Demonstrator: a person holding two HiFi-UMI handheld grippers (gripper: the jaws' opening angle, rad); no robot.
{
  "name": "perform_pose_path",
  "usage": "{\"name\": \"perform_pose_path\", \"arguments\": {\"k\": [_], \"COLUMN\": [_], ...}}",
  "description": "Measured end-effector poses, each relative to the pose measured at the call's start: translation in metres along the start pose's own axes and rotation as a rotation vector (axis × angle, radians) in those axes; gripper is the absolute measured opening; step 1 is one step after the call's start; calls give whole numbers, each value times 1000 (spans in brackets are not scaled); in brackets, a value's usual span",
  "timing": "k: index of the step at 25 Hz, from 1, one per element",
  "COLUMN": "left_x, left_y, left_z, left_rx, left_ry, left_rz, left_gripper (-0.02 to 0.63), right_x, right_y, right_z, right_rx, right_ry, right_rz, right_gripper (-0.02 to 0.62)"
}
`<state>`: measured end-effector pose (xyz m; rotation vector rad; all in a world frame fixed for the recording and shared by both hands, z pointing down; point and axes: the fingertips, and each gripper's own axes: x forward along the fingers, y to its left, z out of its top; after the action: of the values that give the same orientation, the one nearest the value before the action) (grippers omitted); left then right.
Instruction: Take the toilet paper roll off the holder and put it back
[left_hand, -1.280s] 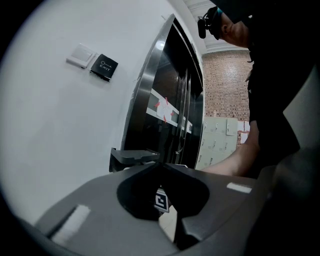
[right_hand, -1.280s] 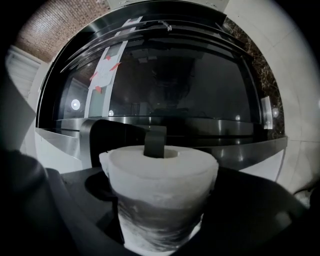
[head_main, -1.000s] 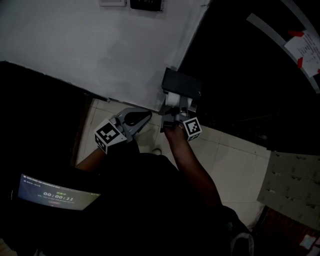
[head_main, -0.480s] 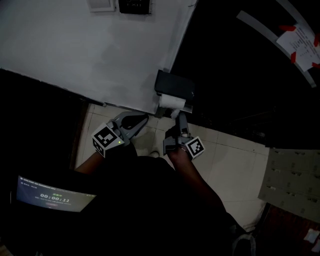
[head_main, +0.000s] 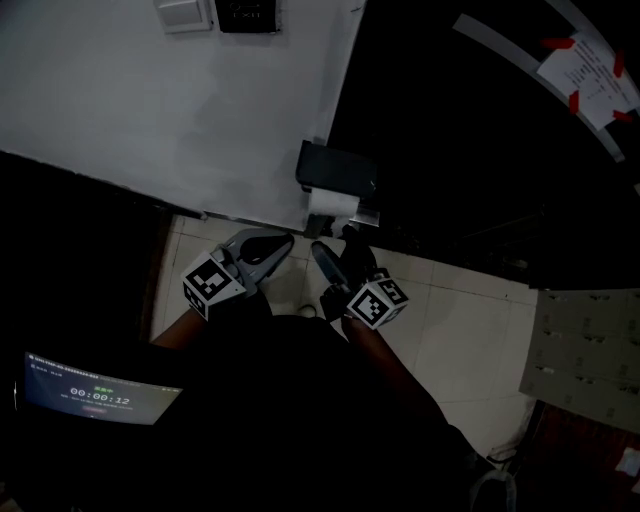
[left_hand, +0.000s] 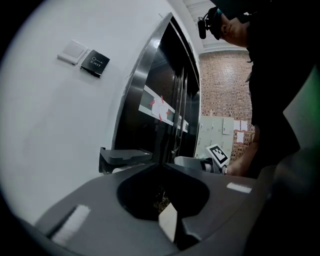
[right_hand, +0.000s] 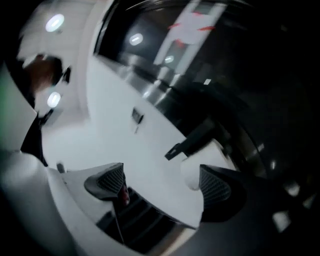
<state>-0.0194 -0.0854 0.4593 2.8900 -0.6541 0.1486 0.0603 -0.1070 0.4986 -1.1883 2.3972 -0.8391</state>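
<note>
The white toilet paper roll (head_main: 330, 203) hangs under the dark cover of its holder (head_main: 336, 166) on the wall's corner. My right gripper (head_main: 338, 252) is open just below the roll, apart from it, with nothing between its fingers. In the right gripper view the roll (right_hand: 199, 164) shows behind the right pad, under the holder (right_hand: 197, 136), and the gripper (right_hand: 160, 182) is spread wide. My left gripper (head_main: 262, 243) is shut and empty, left of the roll, over the floor. The left gripper (left_hand: 161, 165) has its tips together, with the holder (left_hand: 125, 156) beyond them.
A white wall (head_main: 150, 110) carries a switch plate (head_main: 182, 14) and a dark exit button (head_main: 247, 12). A dark glass door (head_main: 470, 150) stands right of the holder. Pale floor tiles (head_main: 460, 320) lie below. A lit screen (head_main: 95, 390) is at lower left.
My right gripper, which was up at the roll with its jaws around it, has drawn back and down, away from it. The roll stays on the holder. The left gripper has barely moved.
</note>
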Motion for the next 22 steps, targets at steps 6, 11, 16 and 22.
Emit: {"name": "perform_pose_path", "arguments": {"k": [6,11,16,22], "left_x": [0,1,2,4], "left_y": [-5,-8,-9,-14], "left_z": [1,1,3,7], "left_rx": [-1,7,13,4], "left_ry": [-4,-7,-15,-20], "left_rz": [1,-4,-6,-11], "left_gripper": [2,0,0,2], "right_x": [-2,-11,-16,-17], "right_y": [34,49,58,58], "right_z": [12,21,23,16], "right_rx": [-569,-606,-622,-626], "right_ry": [117,63,81,114], "right_rz": [92,133,158,155], "right_gripper": [385,142,2,2]}}
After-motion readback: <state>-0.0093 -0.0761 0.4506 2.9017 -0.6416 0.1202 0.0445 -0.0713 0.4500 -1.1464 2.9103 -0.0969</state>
